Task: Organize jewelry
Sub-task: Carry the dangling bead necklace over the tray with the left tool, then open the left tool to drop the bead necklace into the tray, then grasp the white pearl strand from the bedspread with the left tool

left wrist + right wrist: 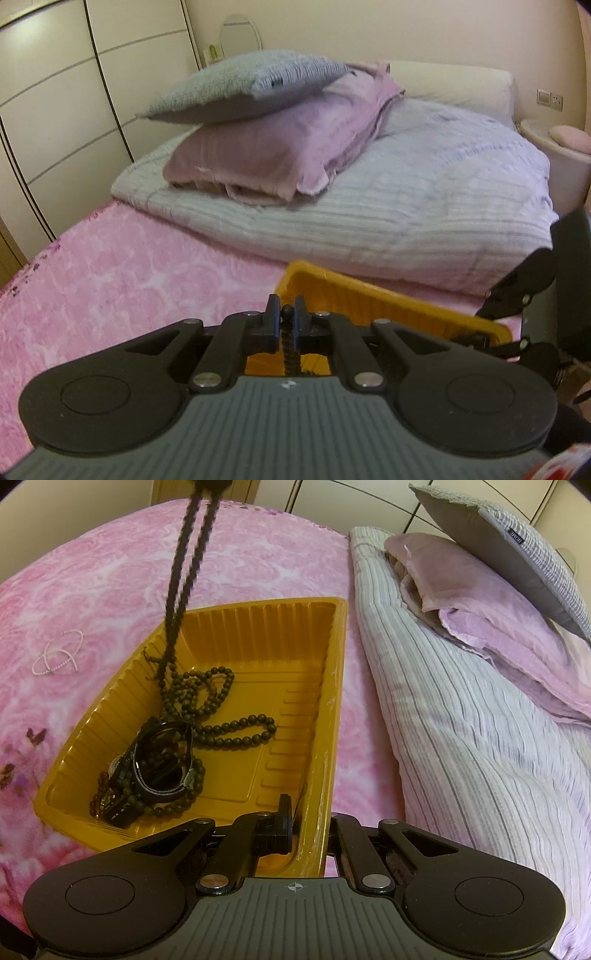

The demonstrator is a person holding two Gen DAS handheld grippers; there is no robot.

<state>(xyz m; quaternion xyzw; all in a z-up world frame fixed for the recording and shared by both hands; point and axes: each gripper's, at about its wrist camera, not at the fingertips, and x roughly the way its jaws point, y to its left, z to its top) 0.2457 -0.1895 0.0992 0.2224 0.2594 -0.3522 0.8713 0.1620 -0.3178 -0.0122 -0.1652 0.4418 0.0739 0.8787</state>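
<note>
A yellow ribbed plastic tray [258, 635] lies on the pink bedspread. My left gripper [286, 314] is shut on a dark bead necklace [184, 565]. The strand hangs down from the top of the right wrist view, and its lower loops [221, 705] are piled in the tray. A black watch [162, 760] and more dark beads lie in the tray's near left corner. My right gripper [308, 814] is shut on the tray's near right wall, one finger inside and the other hidden outside it. A white pearl bracelet [55, 653] lies on the bedspread left of the tray.
A striped folded duvet [461, 720] borders the tray on the right, with a mauve pillow [277, 147] and a grey cushion [243, 85] stacked on it. Wardrobe doors [55, 110] stand left of the bed and a round bedside table [561, 155] stands at the far right.
</note>
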